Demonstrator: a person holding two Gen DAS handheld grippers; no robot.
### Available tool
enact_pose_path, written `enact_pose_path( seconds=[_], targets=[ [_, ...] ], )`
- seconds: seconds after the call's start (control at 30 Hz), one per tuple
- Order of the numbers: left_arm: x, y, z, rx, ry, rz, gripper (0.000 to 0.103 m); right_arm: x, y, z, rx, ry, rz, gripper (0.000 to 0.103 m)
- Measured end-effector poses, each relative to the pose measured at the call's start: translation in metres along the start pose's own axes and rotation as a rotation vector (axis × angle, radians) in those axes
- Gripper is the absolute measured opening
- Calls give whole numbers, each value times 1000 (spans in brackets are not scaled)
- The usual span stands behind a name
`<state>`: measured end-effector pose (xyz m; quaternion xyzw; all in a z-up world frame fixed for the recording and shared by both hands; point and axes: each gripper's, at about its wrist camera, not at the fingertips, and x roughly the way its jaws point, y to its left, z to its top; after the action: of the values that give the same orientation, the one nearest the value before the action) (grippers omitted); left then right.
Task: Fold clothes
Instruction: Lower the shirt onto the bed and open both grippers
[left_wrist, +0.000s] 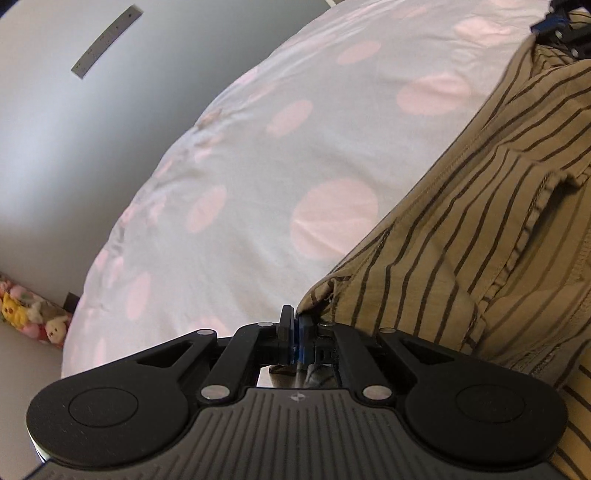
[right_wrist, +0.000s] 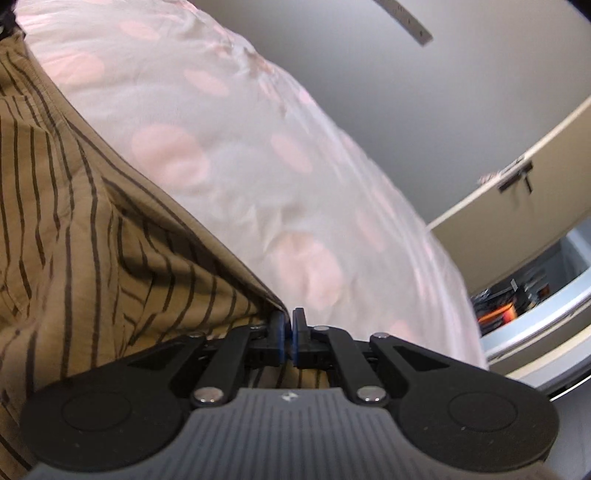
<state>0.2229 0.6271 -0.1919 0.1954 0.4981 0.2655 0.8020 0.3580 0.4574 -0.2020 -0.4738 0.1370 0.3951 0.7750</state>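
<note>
A tan shirt with thin dark stripes (left_wrist: 480, 206) lies spread over the right side of the left wrist view. My left gripper (left_wrist: 294, 325) is shut on its near corner, and the cloth bunches right at the blue pads. In the right wrist view the same striped shirt (right_wrist: 74, 206) fills the left side. My right gripper (right_wrist: 290, 328) is shut on its other corner, with the hem running into the jaws. The shirt stretches taut between both grips. The right gripper (left_wrist: 565, 26) also shows at the top right of the left wrist view.
A bed cover (left_wrist: 277, 155), white with large pink dots, lies under the shirt. A grey wall (left_wrist: 74, 129) stands behind it, and soft toys (left_wrist: 33, 317) sit on the floor at the left. A cream cabinet door (right_wrist: 517, 184) and an open drawer (right_wrist: 517, 295) stand to the right.
</note>
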Motion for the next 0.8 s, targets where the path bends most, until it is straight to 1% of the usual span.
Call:
enact_pose_path(
  seconds=[0.03, 0.07, 0.1, 0.13, 0.17, 0.23, 0.27, 0.3, 0.43, 0.47, 0.53, 0.6, 0.63, 0.67, 0.73, 0.8],
  targets=[
    [-1, 1, 0, 0, -6, -2, 1, 4, 0, 0, 1, 7, 9, 7],
    [-3, 3, 0, -5, -12, -7, 3, 3, -2, 1, 1, 8, 9, 13],
    [-6, 7, 0, -18, -15, -11, 9, -6, -8, 2, 8, 7, 7, 18],
    [-11, 14, 0, -37, -17, -14, 12, -14, -14, 3, 15, 5, 4, 33],
    [-16, 22, 0, -57, -22, -13, 15, -23, -19, 4, 22, 4, 2, 40],
    [-32, 40, -2, -107, -41, -18, 21, -42, -33, 7, 40, -14, 8, 44],
    [-41, 50, -3, -134, -49, -26, 28, -46, -40, 12, 54, -16, 18, 44],
    [-50, 58, -5, -162, -58, -35, 31, -55, -48, 12, 76, -16, 34, 44],
    [-85, 74, -12, -224, -105, -100, 33, -91, -74, 7, 187, -47, 125, 44],
    [-93, 73, -14, -223, -121, -118, 40, -96, -76, 6, 209, -62, 162, 44],
    [-107, 62, -17, -192, -158, -153, 50, -110, -76, 2, 236, -93, 239, 45],
    [-112, 46, -19, -132, -163, -185, 52, -117, -68, -2, 217, -111, 287, 53],
    [-110, 38, -19, -102, -149, -198, 53, -119, -62, -5, 200, -116, 304, 60],
    [-105, 30, -19, -77, -132, -202, 54, -121, -57, -7, 183, -121, 322, 63],
    [-95, 15, -19, -34, -104, -199, 54, -122, -42, -13, 137, -113, 339, 63],
    [-82, 4, -18, -5, -80, -173, 54, -121, -24, -17, 102, -97, 336, 63]
  ],
)
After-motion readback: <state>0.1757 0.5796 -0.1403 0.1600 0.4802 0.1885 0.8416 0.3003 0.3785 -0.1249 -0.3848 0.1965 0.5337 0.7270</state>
